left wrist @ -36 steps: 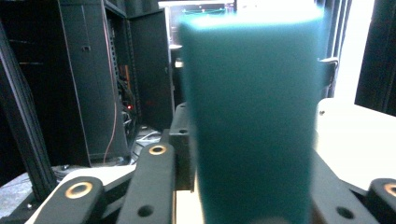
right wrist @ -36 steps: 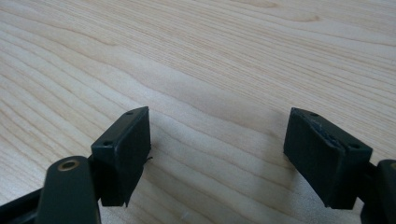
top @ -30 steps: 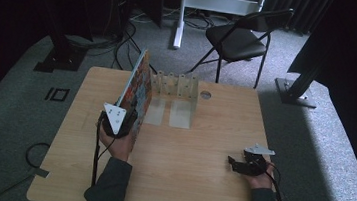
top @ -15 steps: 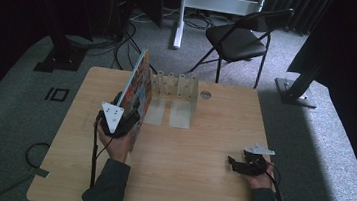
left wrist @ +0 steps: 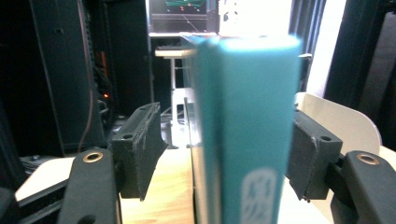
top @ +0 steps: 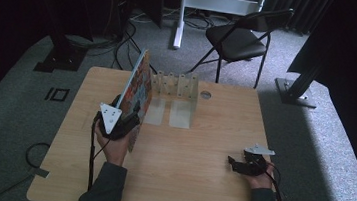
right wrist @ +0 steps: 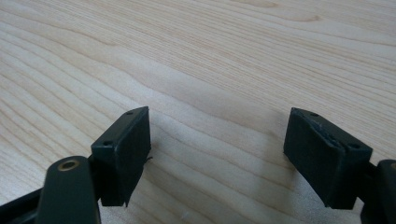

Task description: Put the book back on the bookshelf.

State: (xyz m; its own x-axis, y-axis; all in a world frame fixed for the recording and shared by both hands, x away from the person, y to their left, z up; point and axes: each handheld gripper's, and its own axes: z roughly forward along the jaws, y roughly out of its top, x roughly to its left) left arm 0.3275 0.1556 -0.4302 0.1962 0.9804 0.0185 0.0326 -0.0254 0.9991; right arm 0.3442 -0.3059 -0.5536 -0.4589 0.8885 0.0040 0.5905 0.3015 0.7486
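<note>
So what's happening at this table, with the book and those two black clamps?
A person at a wooden table holds a gripper in each hand. The left gripper is at a colourful book standing on edge beside a clear slotted rack. Its jaws have just been opening, with the book's teal spine between them and a gap on one side. The right gripper rests open on the table.

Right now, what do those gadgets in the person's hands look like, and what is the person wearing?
Each hand-held gripper is black, with two blocky black jaws whose pads are held by small screws and brass-ringed pivots. The left hand-held gripper carries a pale grey three-cornered plate on top; so does the right hand-held gripper. A dark cable trails from each. The sleeves are dark grey-green.
</note>
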